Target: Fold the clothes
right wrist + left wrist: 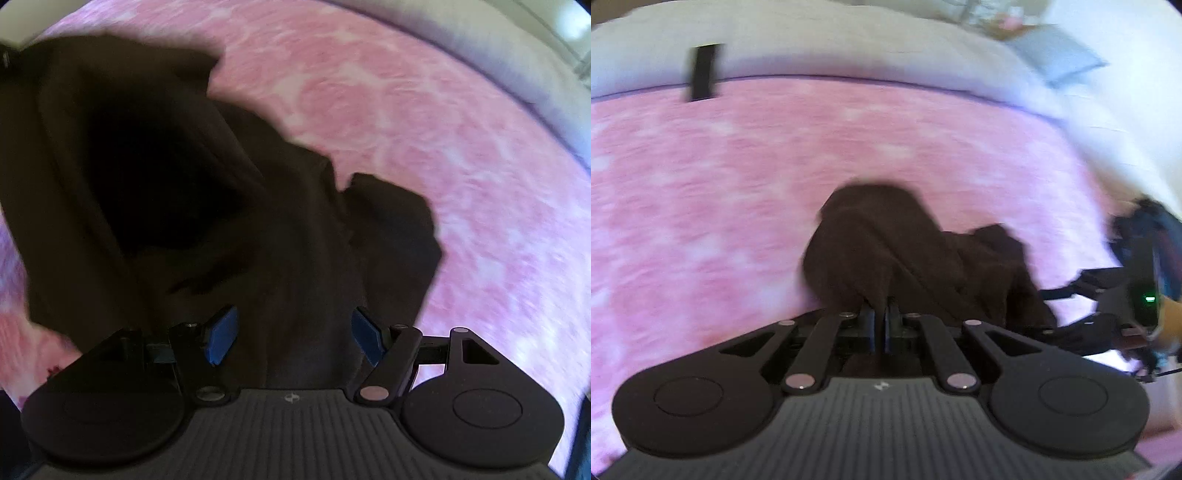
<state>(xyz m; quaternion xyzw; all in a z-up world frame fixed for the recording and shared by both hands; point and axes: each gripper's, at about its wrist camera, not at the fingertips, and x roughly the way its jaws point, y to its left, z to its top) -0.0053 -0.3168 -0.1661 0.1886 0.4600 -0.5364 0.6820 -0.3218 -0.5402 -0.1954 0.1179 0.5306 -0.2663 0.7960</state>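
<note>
Left gripper [881, 314] jaws clamped on dark garment [886, 243] fold, 12 o'clock. Right gripper [293, 338] jaws wide, cloth between pads. Pink blanket [701, 184] underneath.

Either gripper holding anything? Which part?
Left gripper pinches a bunched fold of the dark garment. Right gripper is open, holding nothing.

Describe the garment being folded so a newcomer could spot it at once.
Start from the pink mottled blanket spread over the pale bed. Near its middle lies the dark brown garment, bunched in soft ridges, pinched by the left gripper. It is the only dark cloth there; the small black strip sits at the blanket's far edge.
</note>
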